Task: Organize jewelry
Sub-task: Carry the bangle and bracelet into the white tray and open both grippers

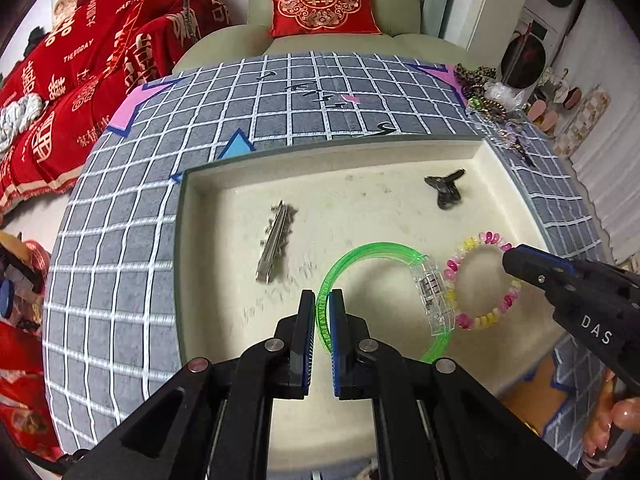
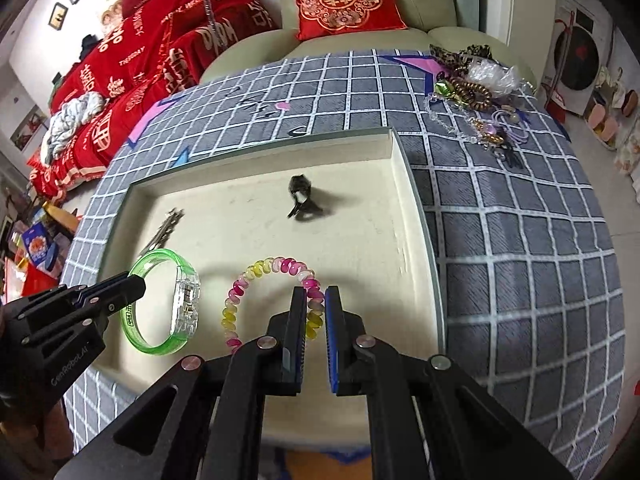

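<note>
My left gripper is shut on the band of a green translucent bracelet with a clear clasp, held over the cream tray. My right gripper is shut on a pink-and-yellow coil hair tie, also over the tray. In the right wrist view the green bracelet hangs from the left gripper at the left; in the left wrist view the coil tie hangs from the right gripper. A silver hair clip and a dark claw clip lie in the tray.
The tray sits on a grey checked cloth. A heap of loose jewelry and hair ties lies on the cloth at the far right corner. A green armchair with a red cushion stands behind, and a red blanket at the left.
</note>
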